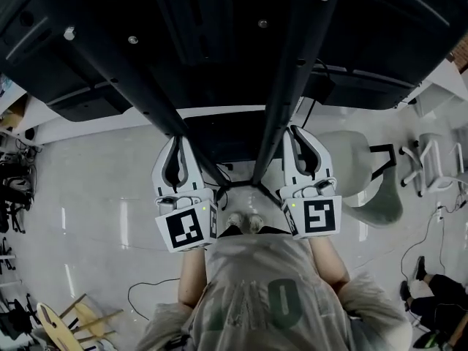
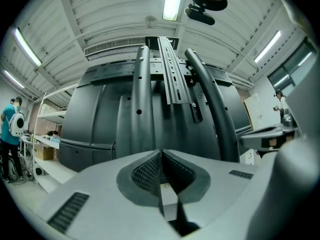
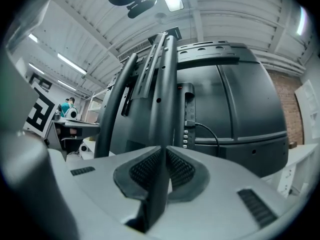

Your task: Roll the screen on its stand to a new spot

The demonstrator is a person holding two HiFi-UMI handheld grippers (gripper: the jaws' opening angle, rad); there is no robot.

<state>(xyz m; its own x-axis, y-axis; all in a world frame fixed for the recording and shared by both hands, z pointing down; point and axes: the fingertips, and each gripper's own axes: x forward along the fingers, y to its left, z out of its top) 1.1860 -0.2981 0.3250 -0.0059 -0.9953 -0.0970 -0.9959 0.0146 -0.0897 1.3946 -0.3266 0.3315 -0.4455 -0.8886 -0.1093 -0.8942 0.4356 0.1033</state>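
Screen [image 1: 395,42] stands just far of me, its two stand posts [image 1: 281,86] running straight ahead. My left tongs [image 1: 175,140] and right tongs [image 1: 302,131], equally near, are pressed together and empty, each facing one post.

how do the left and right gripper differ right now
The left gripper sits by the stand's left post, the right gripper by the right post. Under the left gripper's jaws a pale patch shows through the slit; under the right gripper's, the dark post fills it. The left marker cube and right marker cube carry different patterns. Shared: both have jaws shut together and face the screen's black back.
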